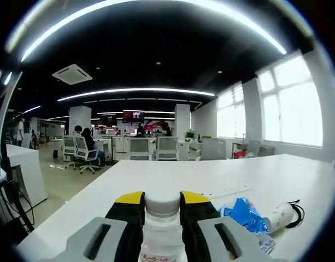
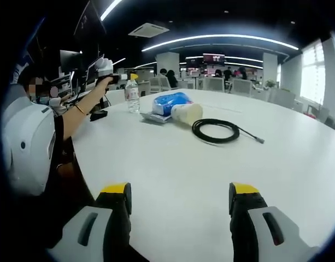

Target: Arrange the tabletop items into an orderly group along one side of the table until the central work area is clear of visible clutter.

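On the white table (image 2: 172,174), the left gripper (image 1: 162,210) pinches the water bottle (image 1: 160,234) near the edge beside the blue packet (image 2: 170,102) and paper cup (image 2: 187,113), so set it upright there while the right gripper (image 2: 180,199), spread and empty, goes for the black cable (image 2: 216,131).

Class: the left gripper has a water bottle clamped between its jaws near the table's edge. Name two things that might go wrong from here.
1. The water bottle stands close to the table edge, so releasing it carelessly might topple it off.
2. The blue packet and white cup lie right beside it; swinging the left gripper their way may knock them, and the cup, lying on its side, could roll.
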`<state>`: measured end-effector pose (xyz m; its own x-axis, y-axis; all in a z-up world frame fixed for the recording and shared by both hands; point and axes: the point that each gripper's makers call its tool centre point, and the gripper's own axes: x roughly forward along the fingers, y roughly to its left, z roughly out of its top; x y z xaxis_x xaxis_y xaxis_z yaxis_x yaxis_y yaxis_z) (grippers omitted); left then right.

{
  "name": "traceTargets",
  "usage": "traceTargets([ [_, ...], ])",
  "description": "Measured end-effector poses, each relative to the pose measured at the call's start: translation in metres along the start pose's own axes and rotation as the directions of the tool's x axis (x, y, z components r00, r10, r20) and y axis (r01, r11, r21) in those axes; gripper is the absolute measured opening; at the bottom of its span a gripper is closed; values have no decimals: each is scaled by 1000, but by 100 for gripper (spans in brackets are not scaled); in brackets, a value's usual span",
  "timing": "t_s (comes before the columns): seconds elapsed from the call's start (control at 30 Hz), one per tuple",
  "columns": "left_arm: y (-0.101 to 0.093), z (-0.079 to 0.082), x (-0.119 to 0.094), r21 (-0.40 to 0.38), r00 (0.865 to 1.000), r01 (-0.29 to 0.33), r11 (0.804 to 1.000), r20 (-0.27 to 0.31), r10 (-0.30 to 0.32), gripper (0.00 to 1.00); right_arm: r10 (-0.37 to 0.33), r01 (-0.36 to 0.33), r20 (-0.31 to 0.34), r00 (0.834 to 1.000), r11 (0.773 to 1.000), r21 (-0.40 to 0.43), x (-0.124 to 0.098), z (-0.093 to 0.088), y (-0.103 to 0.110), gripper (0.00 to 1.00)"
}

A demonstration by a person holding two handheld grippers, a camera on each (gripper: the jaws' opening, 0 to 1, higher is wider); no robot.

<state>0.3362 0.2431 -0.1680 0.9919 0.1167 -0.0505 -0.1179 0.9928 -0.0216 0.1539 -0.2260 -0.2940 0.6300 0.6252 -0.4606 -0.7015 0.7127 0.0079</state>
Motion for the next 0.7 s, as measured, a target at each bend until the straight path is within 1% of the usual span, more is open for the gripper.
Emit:
traceTargets([
  [0.2,-1,0,0,4,1000,9,1000,2,-9,23,2,-2,4,1000,1000,0,-1,0,2,70],
  [0.37,-2,-1,-2,26,1000,25,999,-2,-25,23,4,-4,6,1000,1000,-1,-2,0,3,70],
  [0.47,-4,0,-4,33,999,39,999,11,-39,27,5,-5,9,1000,1000,-1,-2,1,3,70],
  [0.53,-4,-2,-3,42,999,38,998,3,-38,30,4,-4,9,1000,1000,0,-3,1,2,70],
  [0.63,-5,-3,-4,55,999,38,998,-1,-38,31,2,-2,11,1000,1000,-1,-4,1,2,70],
  [0.7,-4,-2,-5,59,999,34,998,5,-35,33,1,-1,12,1000,1000,-1,-5,1,2,70],
])
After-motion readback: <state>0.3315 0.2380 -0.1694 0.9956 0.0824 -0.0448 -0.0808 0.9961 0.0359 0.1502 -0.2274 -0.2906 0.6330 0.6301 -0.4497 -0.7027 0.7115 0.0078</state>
